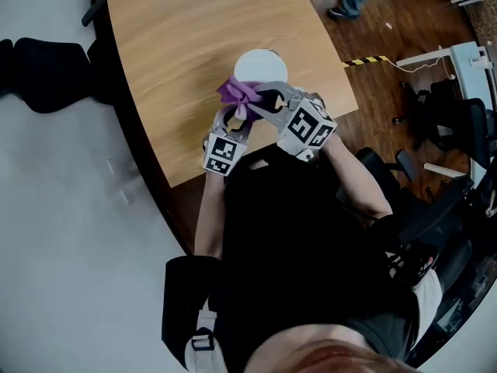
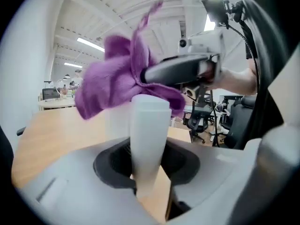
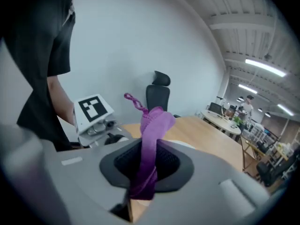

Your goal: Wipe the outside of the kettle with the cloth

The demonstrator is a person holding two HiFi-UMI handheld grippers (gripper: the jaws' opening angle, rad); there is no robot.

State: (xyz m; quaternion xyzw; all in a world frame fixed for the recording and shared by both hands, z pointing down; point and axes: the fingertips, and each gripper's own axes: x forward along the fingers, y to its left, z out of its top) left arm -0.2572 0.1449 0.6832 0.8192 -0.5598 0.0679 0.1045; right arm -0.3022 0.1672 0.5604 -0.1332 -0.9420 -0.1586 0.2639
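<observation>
Two tools meet at the kettle [image 1: 260,65], and both have something in them. Your left tool [image 2: 149,165] has its jaws pressed onto the kettle's white handle [image 2: 150,125], which stands upright between them. Your right tool [image 3: 144,175] is pinching the purple cloth [image 3: 157,125], with a fold of it clamped between the dark pads and the rest rising free above the jaws. From the left gripper view, the right tool's black jaws come in from the right above the handle, and the cloth spreads out over the handle's top. From your head camera the cloth sits bunched at the kettle's near side, at its white rim, between the two tools. Whether it presses on the kettle's wall there you cannot tell. The left tool's marker cube [image 1: 221,153] lies nearer you than the kettle and a little left of it. The right tool's cube [image 1: 307,126] lies nearer you and to the kettle's right. The kettle stands on the wooden desk [image 1: 178,53], near the desk's edge on your side. Beyond the kettle, by the white wall, stands a black office chair [image 3: 157,96].
</observation>
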